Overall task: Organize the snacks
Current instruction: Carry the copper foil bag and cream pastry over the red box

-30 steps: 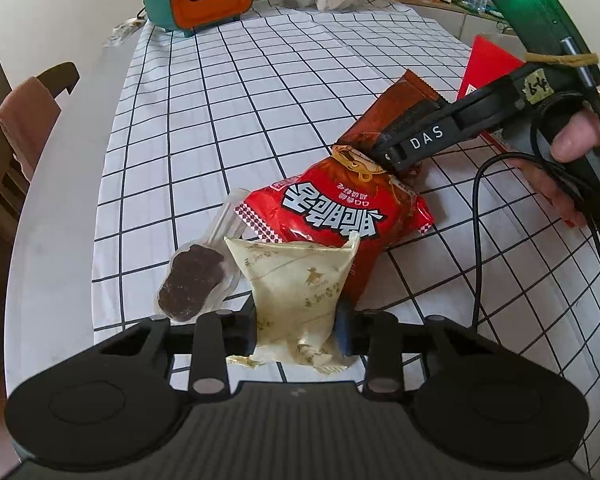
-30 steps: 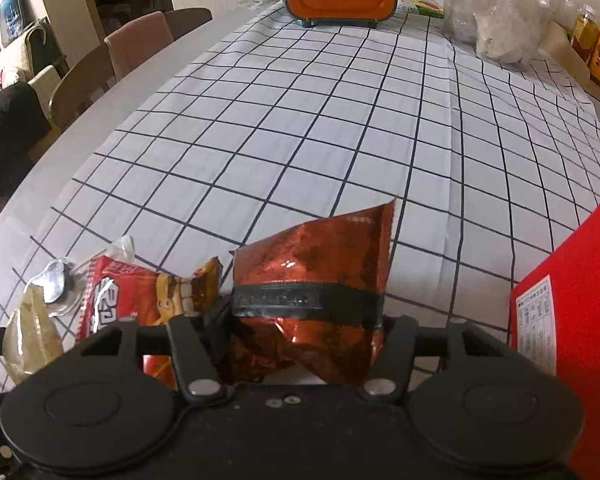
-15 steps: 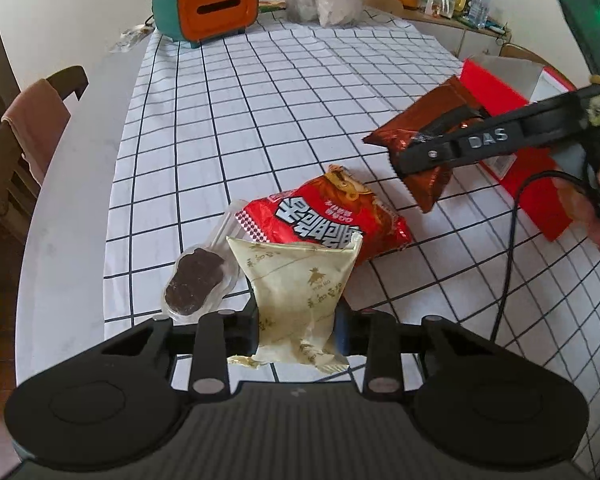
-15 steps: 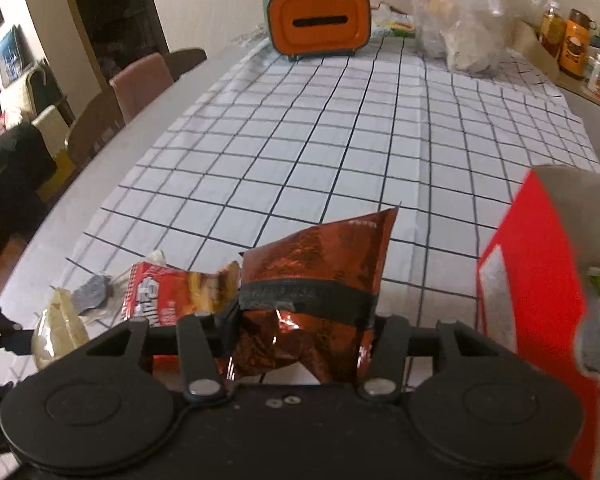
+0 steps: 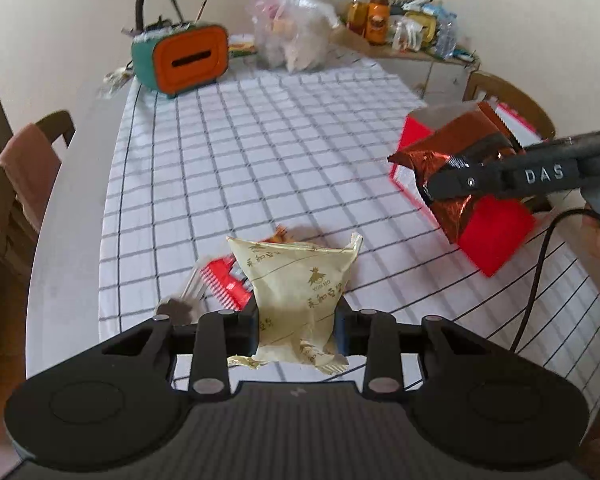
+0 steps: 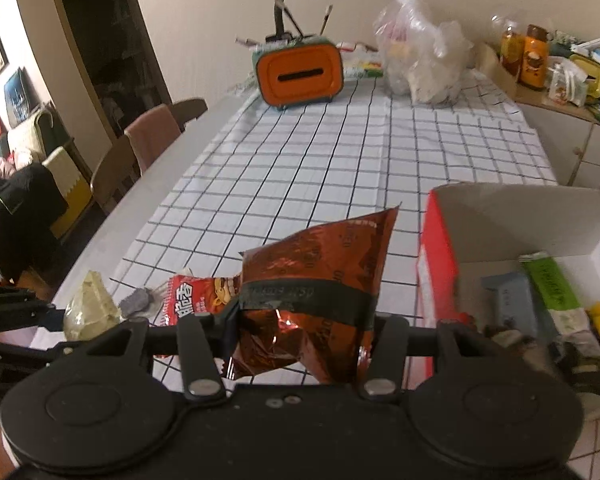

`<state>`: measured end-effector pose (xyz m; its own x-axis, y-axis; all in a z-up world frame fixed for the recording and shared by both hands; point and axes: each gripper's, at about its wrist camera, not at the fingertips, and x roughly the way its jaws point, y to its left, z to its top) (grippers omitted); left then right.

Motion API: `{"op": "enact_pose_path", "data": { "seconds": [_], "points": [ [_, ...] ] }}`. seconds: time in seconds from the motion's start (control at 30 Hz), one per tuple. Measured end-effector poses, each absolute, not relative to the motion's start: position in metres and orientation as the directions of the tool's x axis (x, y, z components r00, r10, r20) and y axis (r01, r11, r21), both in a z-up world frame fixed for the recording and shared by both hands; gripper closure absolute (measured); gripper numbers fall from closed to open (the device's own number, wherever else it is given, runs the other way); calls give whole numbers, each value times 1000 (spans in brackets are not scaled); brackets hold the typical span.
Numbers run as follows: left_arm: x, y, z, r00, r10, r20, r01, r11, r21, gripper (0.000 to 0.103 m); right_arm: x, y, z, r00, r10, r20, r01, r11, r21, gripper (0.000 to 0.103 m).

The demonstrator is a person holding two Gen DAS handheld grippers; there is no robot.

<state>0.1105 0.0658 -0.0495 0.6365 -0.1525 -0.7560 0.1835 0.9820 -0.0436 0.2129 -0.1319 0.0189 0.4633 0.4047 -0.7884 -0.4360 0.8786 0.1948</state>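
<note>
My left gripper is shut on a pale yellow snack packet, held up above the checked tablecloth. Below it lie a red snack bag and a small clear packet with a dark piece. My right gripper is shut on a shiny brown foil bag, lifted beside the open red box. In the left wrist view the right gripper holds that brown foil bag over the red box. Several wrapped snacks lie inside the box.
An orange and teal tissue box and a clear plastic bag stand at the table's far end, with a lamp behind. Chairs line the left side. A side counter holds bottles and packets.
Both grippers have risen off the table with their packets. The right one has carried the brown foil bag rightward to the red box, whose inside now shows.
</note>
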Motion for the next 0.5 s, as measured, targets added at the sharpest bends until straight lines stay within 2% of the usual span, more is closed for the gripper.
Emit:
{"op": "enact_pose_path", "data": {
  "seconds": [0.5],
  "points": [
    [139,-30,-3,661,-160,-733,220,975,-15,69,211,-224,58,531,398,-748,-405,895,189,53]
  ]
}}
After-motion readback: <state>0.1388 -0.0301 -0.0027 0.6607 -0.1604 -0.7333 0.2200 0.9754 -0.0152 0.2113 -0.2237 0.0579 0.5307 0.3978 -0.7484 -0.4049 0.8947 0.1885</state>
